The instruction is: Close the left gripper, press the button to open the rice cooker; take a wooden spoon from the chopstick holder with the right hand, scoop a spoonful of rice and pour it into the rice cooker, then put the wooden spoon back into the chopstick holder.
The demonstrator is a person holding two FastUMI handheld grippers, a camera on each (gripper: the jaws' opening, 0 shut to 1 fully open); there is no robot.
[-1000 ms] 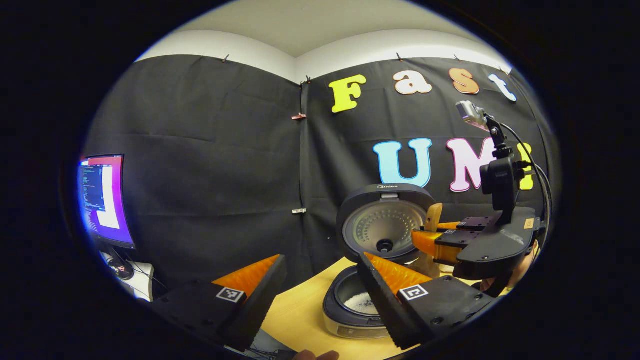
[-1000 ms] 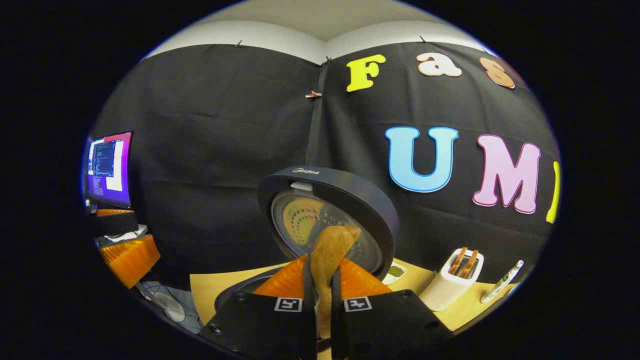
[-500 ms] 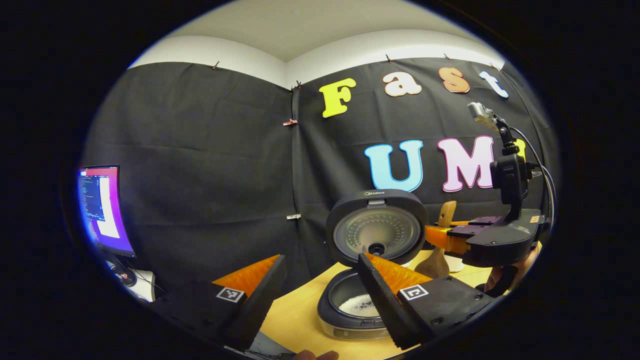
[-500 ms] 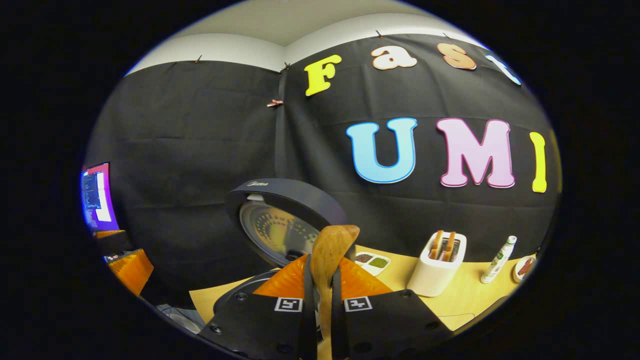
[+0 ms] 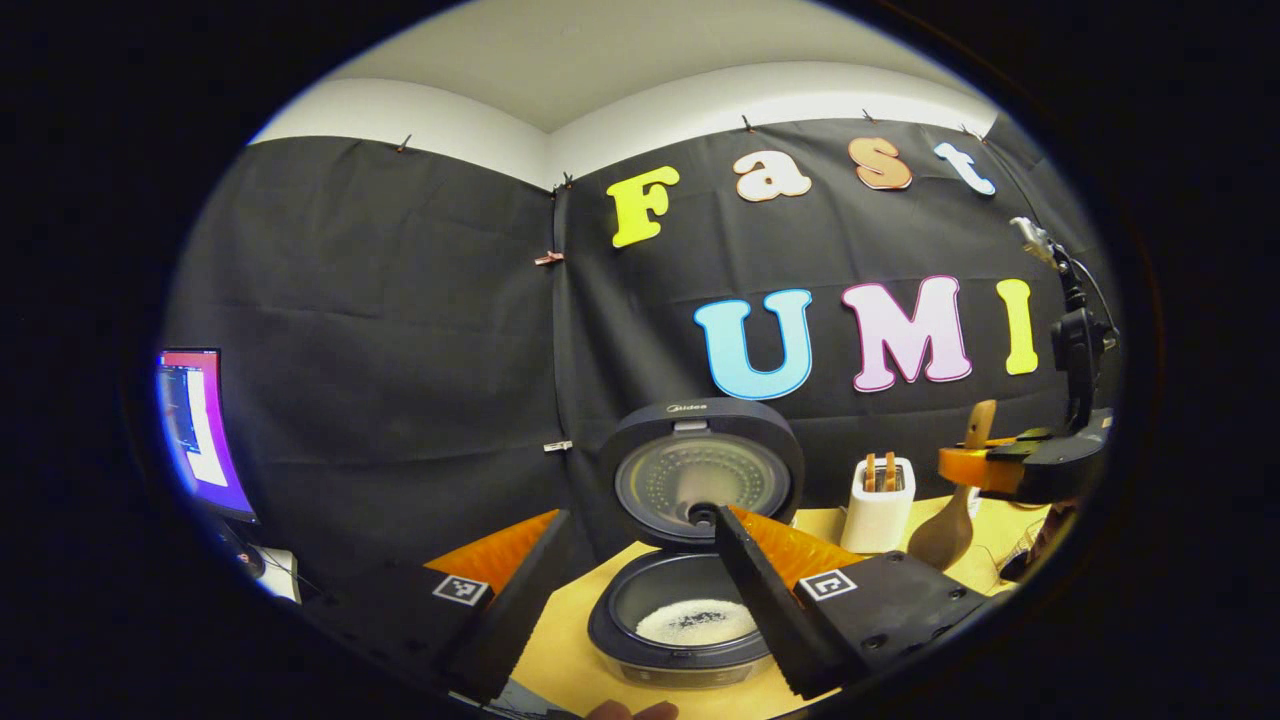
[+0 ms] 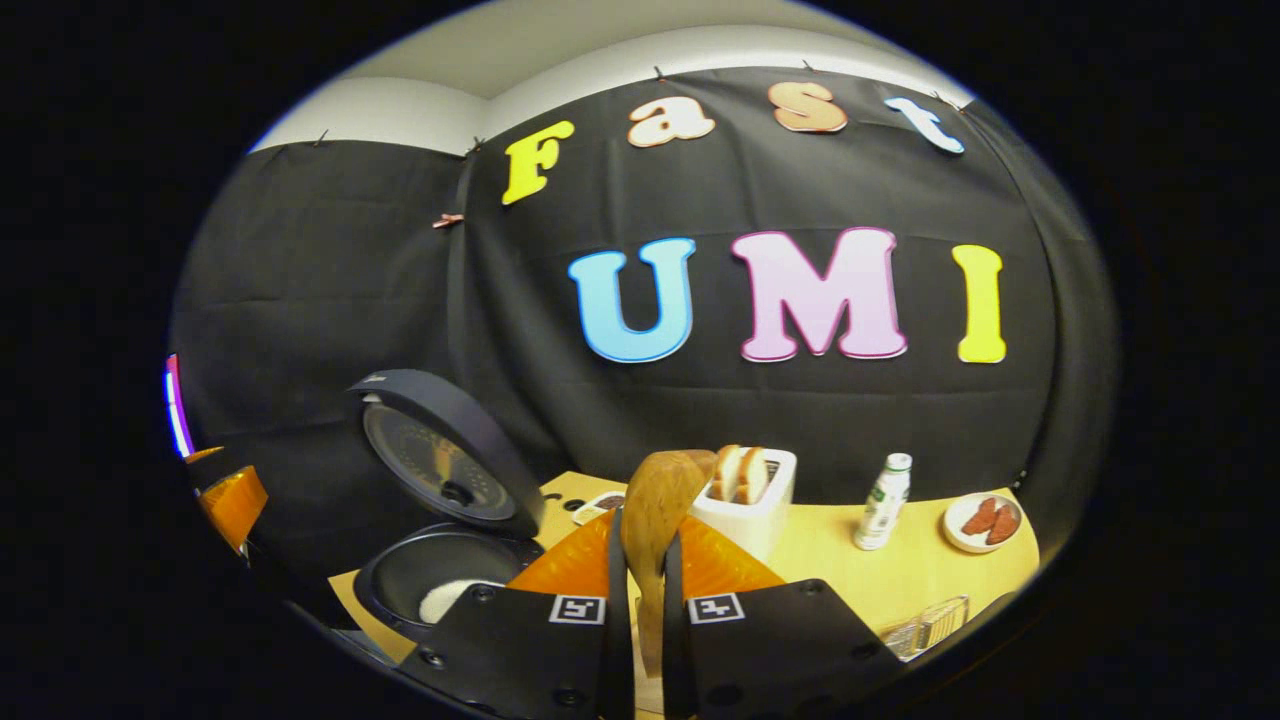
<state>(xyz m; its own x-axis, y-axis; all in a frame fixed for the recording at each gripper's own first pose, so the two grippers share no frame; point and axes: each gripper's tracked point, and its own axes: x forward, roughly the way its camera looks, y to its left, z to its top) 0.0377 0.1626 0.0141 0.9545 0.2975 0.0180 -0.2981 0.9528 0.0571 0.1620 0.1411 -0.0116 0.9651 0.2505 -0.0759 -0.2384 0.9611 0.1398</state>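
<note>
The cooker (image 5: 690, 600) stands open with rice (image 5: 697, 622) in its pot, so pressing and pouring look done; what is left is returning the spoon (image 6: 655, 520) to the holder (image 6: 750, 505). The right gripper (image 6: 640, 570) is clenched on the spoon, held upright, with the holder just beyond its tips and the cooker off to its left. The left gripper (image 5: 635, 580) hangs released, jaws well apart, with the cooker just ahead between its fingers; whether any grains cling to the spoon's bowl I cannot tell.
</note>
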